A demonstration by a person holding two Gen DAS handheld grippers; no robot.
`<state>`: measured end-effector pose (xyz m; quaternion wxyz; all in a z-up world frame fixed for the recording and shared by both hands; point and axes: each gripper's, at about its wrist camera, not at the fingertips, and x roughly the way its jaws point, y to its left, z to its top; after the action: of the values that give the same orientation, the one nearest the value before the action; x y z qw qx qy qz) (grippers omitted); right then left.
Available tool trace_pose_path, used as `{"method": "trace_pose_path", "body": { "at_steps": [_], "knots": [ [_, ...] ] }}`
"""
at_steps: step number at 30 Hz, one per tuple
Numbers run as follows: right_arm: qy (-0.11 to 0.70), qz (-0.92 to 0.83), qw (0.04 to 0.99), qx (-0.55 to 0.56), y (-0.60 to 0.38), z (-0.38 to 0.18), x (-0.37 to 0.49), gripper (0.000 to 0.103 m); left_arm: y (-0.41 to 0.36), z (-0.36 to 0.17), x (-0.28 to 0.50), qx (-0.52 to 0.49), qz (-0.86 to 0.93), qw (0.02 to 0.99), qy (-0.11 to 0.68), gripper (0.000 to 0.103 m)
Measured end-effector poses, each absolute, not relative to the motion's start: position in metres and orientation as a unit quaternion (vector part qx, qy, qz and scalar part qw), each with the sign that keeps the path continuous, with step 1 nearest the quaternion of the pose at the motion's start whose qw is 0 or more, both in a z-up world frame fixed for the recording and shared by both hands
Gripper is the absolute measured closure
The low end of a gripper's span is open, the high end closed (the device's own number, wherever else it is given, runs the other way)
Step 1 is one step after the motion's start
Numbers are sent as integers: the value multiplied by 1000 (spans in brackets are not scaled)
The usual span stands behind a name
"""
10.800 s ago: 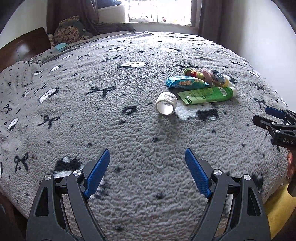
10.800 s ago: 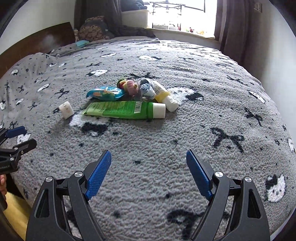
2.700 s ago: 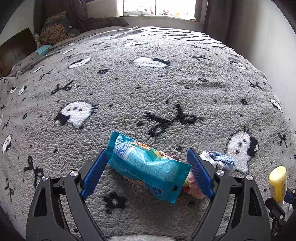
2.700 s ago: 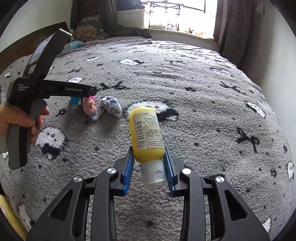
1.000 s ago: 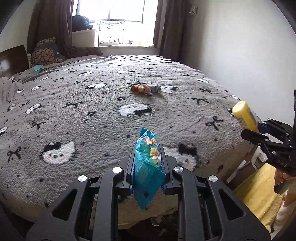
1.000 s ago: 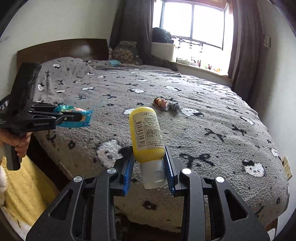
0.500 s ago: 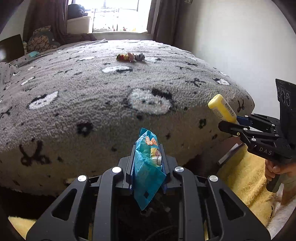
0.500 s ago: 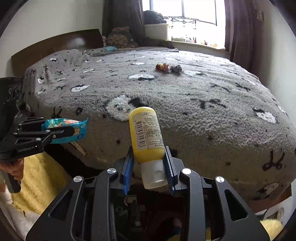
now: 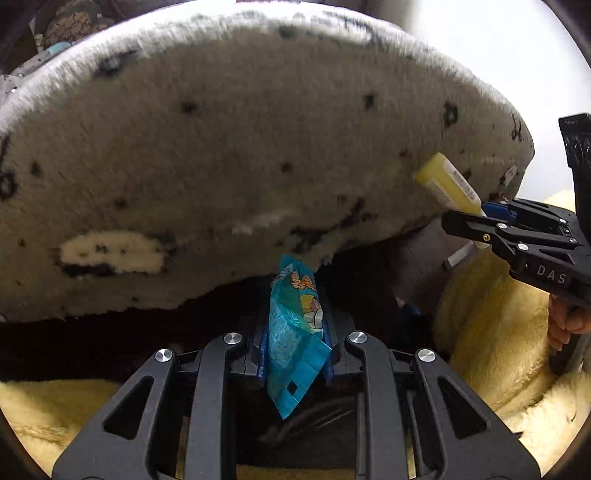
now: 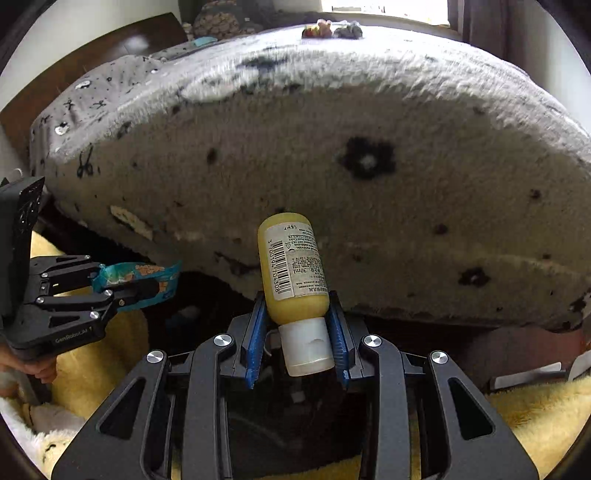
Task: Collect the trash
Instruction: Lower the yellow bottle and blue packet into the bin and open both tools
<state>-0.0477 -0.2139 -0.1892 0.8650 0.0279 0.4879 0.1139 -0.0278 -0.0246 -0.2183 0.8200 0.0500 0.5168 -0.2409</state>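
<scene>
My left gripper (image 9: 295, 325) is shut on a blue snack packet (image 9: 295, 332), held on edge low in front of the bed's side. The packet also shows in the right wrist view (image 10: 147, 278), in the left gripper (image 10: 122, 288). My right gripper (image 10: 299, 328) is shut on a small yellow bottle (image 10: 291, 266) with a white cap, bottle pointing up. In the left wrist view the bottle (image 9: 448, 184) and right gripper (image 9: 476, 218) are at the right. Both grippers are below the mattress top, over a dark space by the floor.
The bed's grey fleece blanket (image 10: 332, 147) with black bows hangs down ahead. A small pile of colourful trash (image 10: 328, 28) lies on the bed top far back. A yellow fluffy rug (image 9: 491, 332) covers the floor on both sides. A wooden headboard (image 10: 92, 59) is at the left.
Both grippers have dropped lower and come closer to the bed's side, still holding the packet and the bottle. The bed top has nearly gone from view.
</scene>
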Motion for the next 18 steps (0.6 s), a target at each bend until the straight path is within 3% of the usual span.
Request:
{"method": "trace_pose_path", "body": {
  "at_steps": [18],
  "knots": [
    [570, 146, 808, 20, -192, -241, -31, 71, -36, -267, -29, 41, -272, 751, 600, 82]
  ]
}}
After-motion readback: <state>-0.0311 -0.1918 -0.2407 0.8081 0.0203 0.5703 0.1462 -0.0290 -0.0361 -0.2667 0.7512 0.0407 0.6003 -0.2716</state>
